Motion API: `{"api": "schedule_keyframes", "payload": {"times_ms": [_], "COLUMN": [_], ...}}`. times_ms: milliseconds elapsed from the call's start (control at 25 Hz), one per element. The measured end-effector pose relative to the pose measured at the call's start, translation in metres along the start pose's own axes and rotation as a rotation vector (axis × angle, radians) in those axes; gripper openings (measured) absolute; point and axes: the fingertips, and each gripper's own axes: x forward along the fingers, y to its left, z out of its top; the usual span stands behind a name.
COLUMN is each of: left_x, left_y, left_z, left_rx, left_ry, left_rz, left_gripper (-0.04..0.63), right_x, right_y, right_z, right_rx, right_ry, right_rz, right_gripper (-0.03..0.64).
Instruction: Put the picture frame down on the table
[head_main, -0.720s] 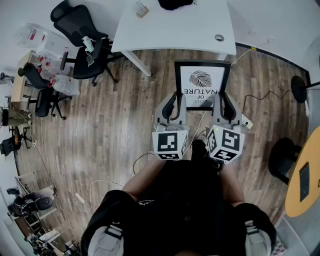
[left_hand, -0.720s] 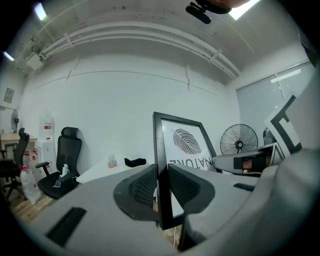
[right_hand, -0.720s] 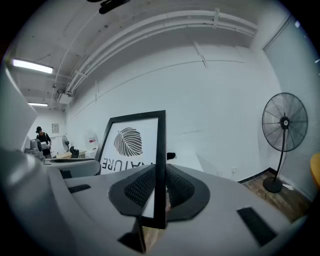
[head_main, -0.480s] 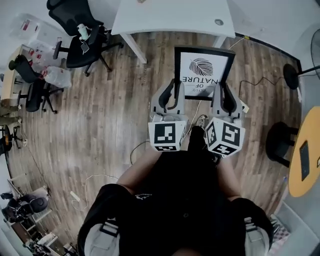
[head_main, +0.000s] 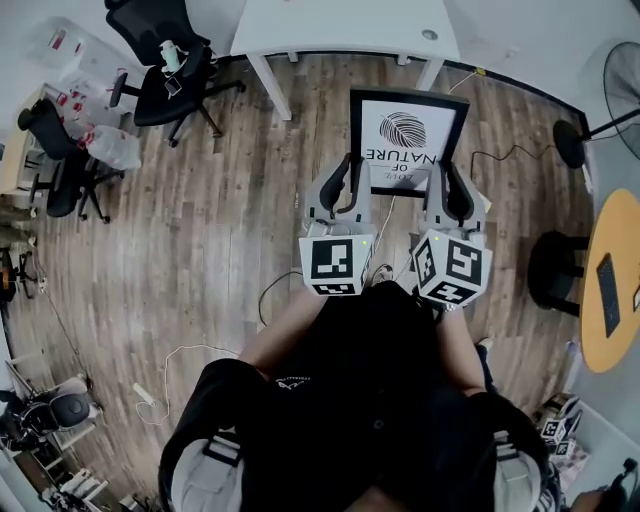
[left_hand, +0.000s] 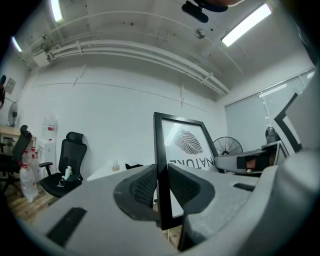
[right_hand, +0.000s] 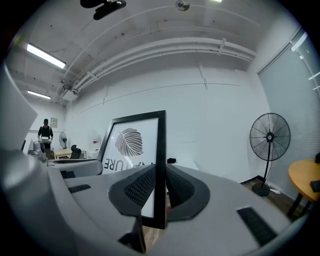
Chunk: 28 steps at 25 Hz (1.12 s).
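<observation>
**A:** Left gripper (left_hand: 160, 176) and right gripper (right_hand: 159, 184), what are they doing?

**B:** Each is clamped on a side edge of the picture frame (head_main: 405, 140). The left one has the frame's left edge and the right one its right edge. The frame stands upright in the air over the wooden floor (head_main: 220, 220).

**A:** And the surface?

**B:** A white surface (head_main: 340, 25) lies beyond the frame, apart from it.

**A:** The room?

**B:** Black office chairs (head_main: 160, 75) are left of the frame. A standing fan (right_hand: 270, 137) and a round yellow table (head_main: 610, 280) are to its right. Cables (head_main: 280, 300) trail across the floor below it.
</observation>
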Motion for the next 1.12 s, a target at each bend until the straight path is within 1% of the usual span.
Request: {"api": "schedule_keyframes", "payload": {"times_ms": [120, 280, 440, 680, 920, 1120], "left_x": [-0.007, 0.001, 0.003, 0.003, 0.021, 0.046], "left_y": [-0.012, -0.042, -0.071, -0.097, -0.104, -0.082], "left_z": [0.002, 0.005, -0.001, -0.010, -0.004, -0.013], "left_rx": [-0.006, 0.011, 0.023, 0.048, 0.040, 0.027], "left_ry": [0.011, 0.010, 0.019, 0.017, 0.002, 0.010], "left_rz": [0.014, 0.018, 0.029, 0.060, 0.076, 0.077], "left_gripper": [0.072, 0.073, 0.073, 0.074, 0.074, 0.074], "right_x": [-0.011, -0.017, -0.027, -0.032, -0.019, 0.014], "right_y": [-0.008, -0.038, -0.065, -0.090, -0.103, -0.097], "right_z": [0.004, 0.010, 0.005, -0.006, 0.004, 0.001], "right_rx": [0.000, 0.005, 0.024, 0.042, 0.026, 0.014], "right_ry": [0.008, -0.008, -0.014, -0.027, -0.024, -0.009], "right_rz": [0.012, 0.021, 0.030, 0.076, 0.096, 0.096], "right_gripper": [0.064, 0.064, 0.064, 0.064, 0.064, 0.064]}}
